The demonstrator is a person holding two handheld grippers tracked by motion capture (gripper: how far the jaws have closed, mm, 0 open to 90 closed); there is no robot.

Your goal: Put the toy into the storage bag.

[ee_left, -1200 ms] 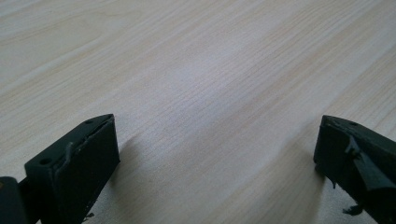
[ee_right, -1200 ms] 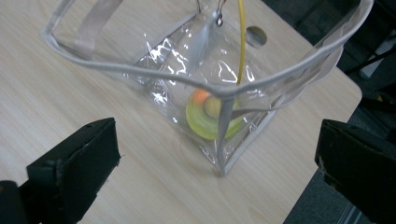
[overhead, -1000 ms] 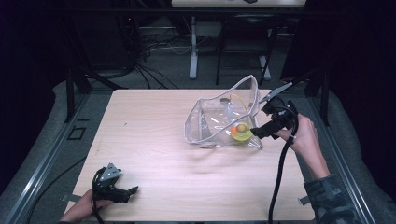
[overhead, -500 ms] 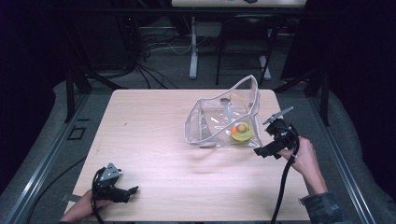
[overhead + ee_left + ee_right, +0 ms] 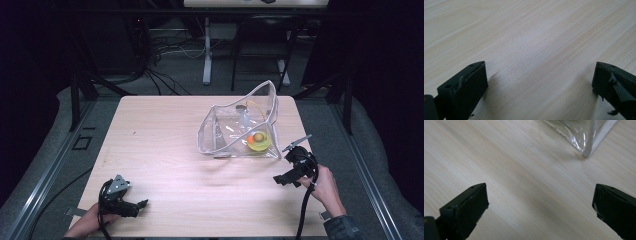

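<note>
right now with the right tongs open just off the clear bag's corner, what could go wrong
1. The clear bag looks light and stands loosely open; a nudge from the right tongs could slide or collapse it.
2. The yellow dish and small pieces inside could tip if the bag shifts.
3. The left tongs rest far off, too distant to steady the bag.

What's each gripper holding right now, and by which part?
Nothing. The left gripper and the right gripper both have jaws wide apart over bare table; the clear bag lies apart from the right one.
</note>
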